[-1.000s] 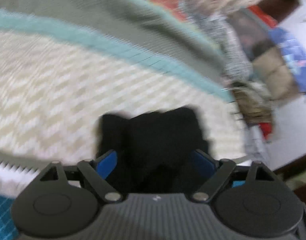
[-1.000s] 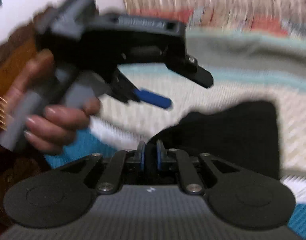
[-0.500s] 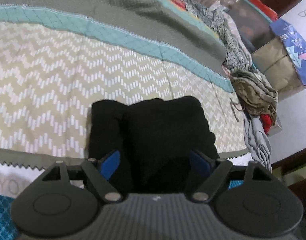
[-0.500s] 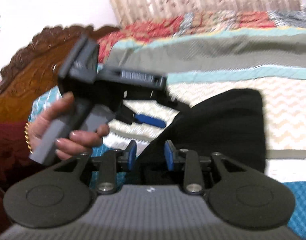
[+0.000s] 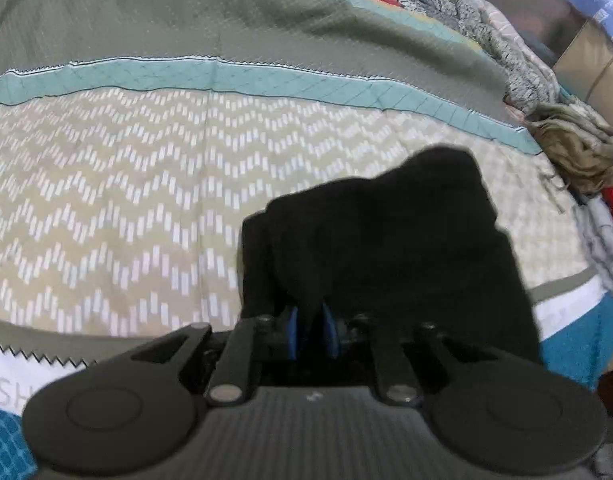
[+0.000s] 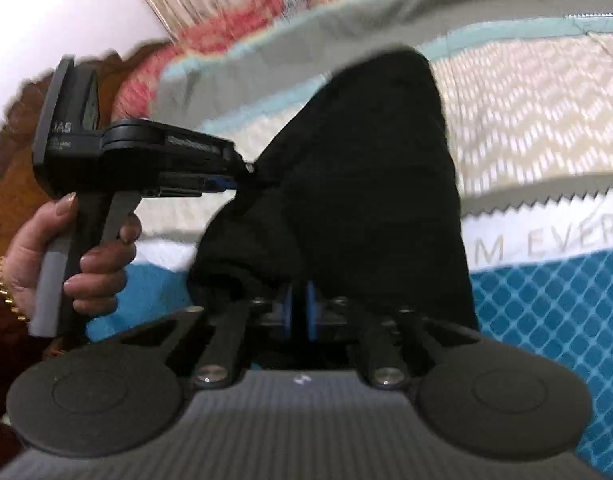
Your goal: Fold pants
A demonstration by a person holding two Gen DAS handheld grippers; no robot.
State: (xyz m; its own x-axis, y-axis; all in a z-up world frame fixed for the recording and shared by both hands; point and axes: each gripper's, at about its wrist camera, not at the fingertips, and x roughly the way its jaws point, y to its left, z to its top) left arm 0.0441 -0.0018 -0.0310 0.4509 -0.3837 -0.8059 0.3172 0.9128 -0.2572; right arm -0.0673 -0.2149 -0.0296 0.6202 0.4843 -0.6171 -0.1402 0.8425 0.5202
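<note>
The black pants (image 5: 386, 232) lie bunched in a folded heap on the bed quilt (image 5: 146, 180). My left gripper (image 5: 310, 330) is at the heap's near edge, its jaws closing, with black cloth pinched between the blue pads. In the right wrist view the pants (image 6: 366, 160) stretch away from my right gripper (image 6: 299, 312), which is shut on their near edge. The left gripper (image 6: 230, 182) also shows there, held by a hand (image 6: 94, 256), its tip buried in the cloth's left side.
A zigzag-patterned quilt with teal and grey bands covers the bed. A pile of other clothes (image 5: 574, 152) lies at the bed's right edge, with a box (image 5: 586, 68) behind it. A carved wooden headboard (image 6: 10, 184) stands at the left.
The left jaws went from wide open around the heap to pinched on the cloth. The right jaws opened briefly, then shut on the pants' edge. Both grippers dropped closer to the heap.
</note>
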